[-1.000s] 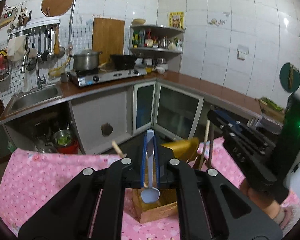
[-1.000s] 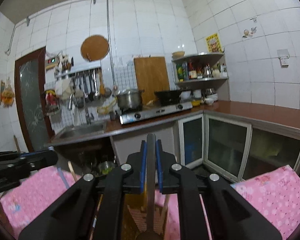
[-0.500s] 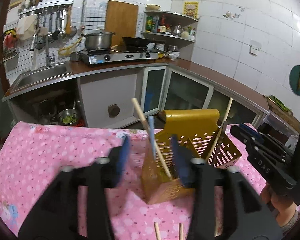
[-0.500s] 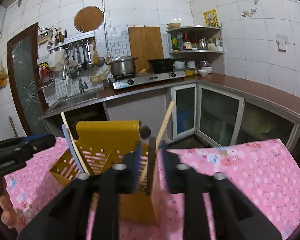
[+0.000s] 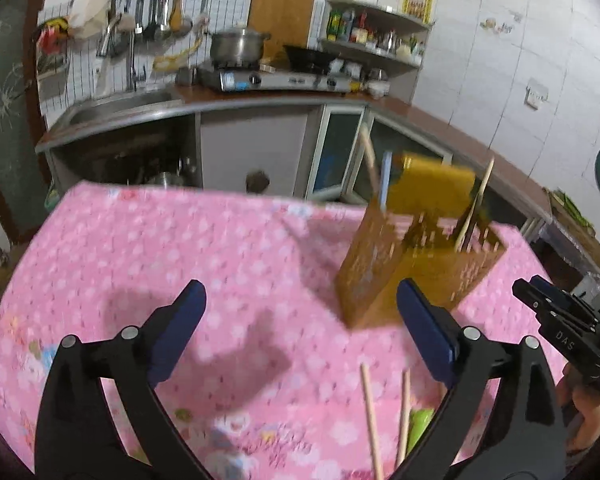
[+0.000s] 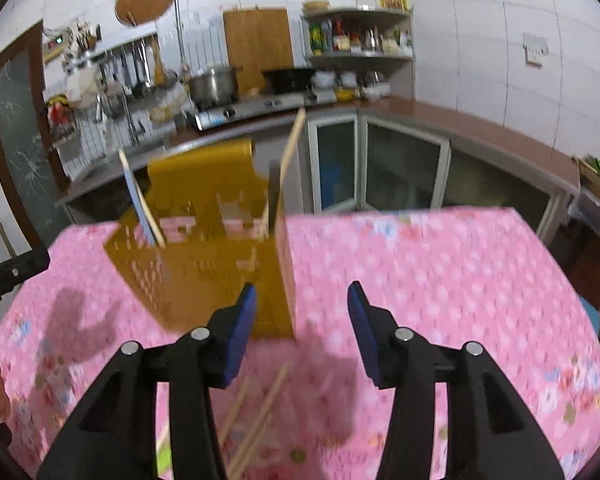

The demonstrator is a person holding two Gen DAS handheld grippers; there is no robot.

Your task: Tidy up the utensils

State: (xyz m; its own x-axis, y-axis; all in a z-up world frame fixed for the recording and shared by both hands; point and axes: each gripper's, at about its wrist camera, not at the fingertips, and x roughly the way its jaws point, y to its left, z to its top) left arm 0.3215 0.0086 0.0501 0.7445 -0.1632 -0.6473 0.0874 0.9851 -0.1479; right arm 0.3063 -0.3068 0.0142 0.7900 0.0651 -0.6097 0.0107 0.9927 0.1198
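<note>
A yellow slotted utensil holder stands on the pink flowered tablecloth. Inside it lean a pale blue spoon handle, a chopstick and another wooden stick. My left gripper hangs above the cloth, left of the holder, its jaws opening wide with nothing between them. My right gripper is open and empty just before the holder's near corner. Loose chopsticks lie on the cloth below both grippers, beside something green.
Behind the table runs a kitchen counter with a sink, a gas stove with a pot and glass-door cabinets. The right gripper's body shows at the left view's right edge. The frames are motion-blurred.
Both grippers were shut on utensils over the holder; they have let go, the jaws have spread, and both have sunk toward the tablecloth. The blue spoon now stands in the holder.
</note>
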